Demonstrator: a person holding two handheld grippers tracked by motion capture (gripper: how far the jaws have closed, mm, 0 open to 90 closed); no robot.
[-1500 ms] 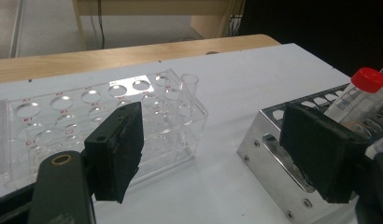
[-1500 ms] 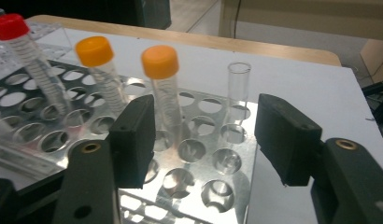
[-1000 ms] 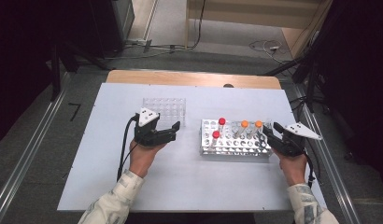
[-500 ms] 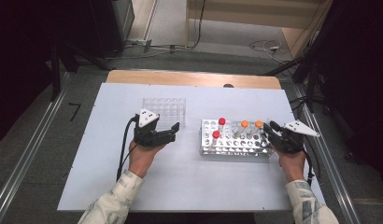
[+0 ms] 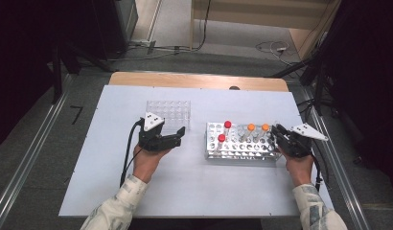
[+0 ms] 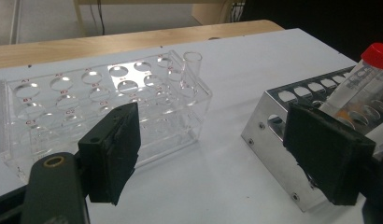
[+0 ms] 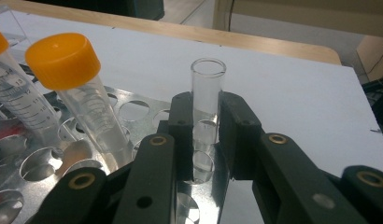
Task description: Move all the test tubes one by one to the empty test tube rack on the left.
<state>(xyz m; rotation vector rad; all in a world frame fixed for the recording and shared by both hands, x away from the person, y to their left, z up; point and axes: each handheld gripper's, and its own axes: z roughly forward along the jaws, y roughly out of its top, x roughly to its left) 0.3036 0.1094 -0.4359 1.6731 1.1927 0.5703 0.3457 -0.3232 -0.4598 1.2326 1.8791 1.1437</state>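
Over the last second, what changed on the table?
The right tool has just been closing and now clamps the open clear glass tube standing in the metal rack. Neither hand shifted. The left tool stays open and empty between the clear plastic rack and the metal rack; the capped tubes stay in place.

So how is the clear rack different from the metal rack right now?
The clear rack is see-through plastic; the metal rack is shiny steel. The clear rack holds one uncapped glass tube; the metal rack holds red-capped and orange-capped tubes. Both stand flat on the white table.
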